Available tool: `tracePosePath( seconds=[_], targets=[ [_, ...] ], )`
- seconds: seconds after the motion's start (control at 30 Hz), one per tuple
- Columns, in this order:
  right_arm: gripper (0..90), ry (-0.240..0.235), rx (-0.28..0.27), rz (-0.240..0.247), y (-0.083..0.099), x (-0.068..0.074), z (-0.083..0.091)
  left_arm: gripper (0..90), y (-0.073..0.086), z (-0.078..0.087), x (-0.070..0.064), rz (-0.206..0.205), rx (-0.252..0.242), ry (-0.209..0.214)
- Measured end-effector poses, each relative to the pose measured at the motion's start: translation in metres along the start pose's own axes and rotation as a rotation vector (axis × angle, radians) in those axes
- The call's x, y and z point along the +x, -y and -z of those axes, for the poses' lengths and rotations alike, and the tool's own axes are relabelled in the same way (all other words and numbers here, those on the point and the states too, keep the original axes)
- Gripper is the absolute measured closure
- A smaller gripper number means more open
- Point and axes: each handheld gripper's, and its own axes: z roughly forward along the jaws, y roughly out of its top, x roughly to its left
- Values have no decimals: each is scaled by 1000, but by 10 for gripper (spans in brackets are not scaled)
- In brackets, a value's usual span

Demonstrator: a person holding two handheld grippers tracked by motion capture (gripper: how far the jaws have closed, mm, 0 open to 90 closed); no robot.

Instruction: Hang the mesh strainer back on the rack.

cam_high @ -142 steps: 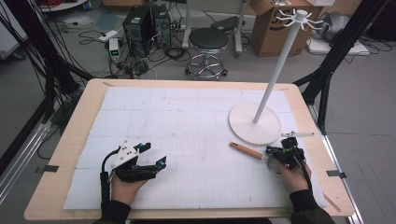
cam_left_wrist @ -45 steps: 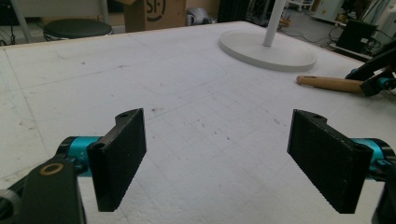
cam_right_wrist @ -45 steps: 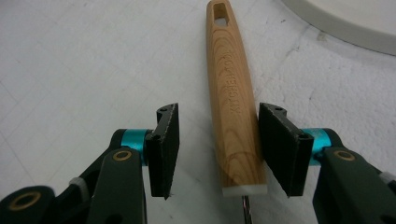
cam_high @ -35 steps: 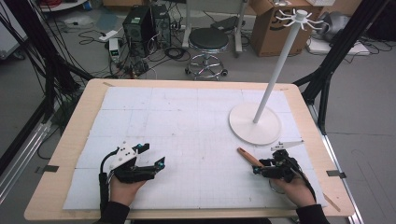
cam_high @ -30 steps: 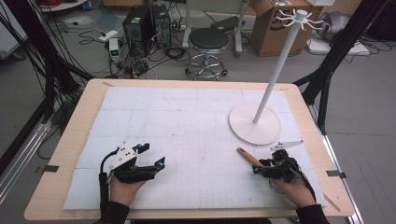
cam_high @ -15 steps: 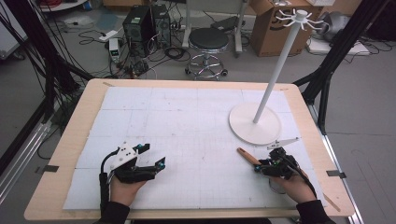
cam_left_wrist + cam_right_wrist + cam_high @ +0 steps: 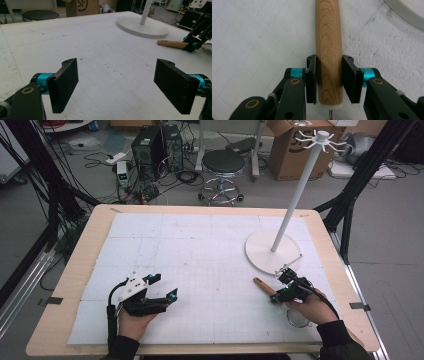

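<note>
A kitchen tool with a light wooden handle point(image 7: 262, 285) lies on the white mat in front of the stand's base, and its round wire-mesh head point(image 7: 299, 319) shows beside the right hand. In the right gripper view the handle point(image 7: 329, 37) is stamped KITCHEN TOOL. My right gripper point(image 7: 329, 75) is shut on it near its metal end, one pad on each side. In the high view the right gripper point(image 7: 281, 294) sits at the handle's near end. My left gripper point(image 7: 168, 296) rests low at the front left, jaws wide open point(image 7: 116, 83) with bare mat between them.
A white hanger stand with a round base point(image 7: 265, 255) and a tall pole point(image 7: 300, 190) stands at the right rear of the mat, close behind the right gripper. The table's wooden rim point(image 7: 85, 265) frames the mat. A stool and boxes stand beyond the table.
The right hand moved from beside the stand's base down and left onto the handle's end. Over the last second it barely shifted. The left gripper stayed put.
</note>
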Motion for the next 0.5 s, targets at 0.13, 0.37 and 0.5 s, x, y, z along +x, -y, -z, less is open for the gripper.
tracePosePath(
  seconds=[0.13, 0.37, 0.5],
  targets=[
    [673, 23, 6, 7, -1, 3, -1, 201, 0, 0, 0, -1, 1, 1],
    [681, 27, -33, 15, 5, 4, -1, 203, -1, 0, 0, 2, -4, 1],
    [685, 45, -87, 22, 12, 8, -1, 203, -1, 0, 0, -2, -3, -1]
  ],
)
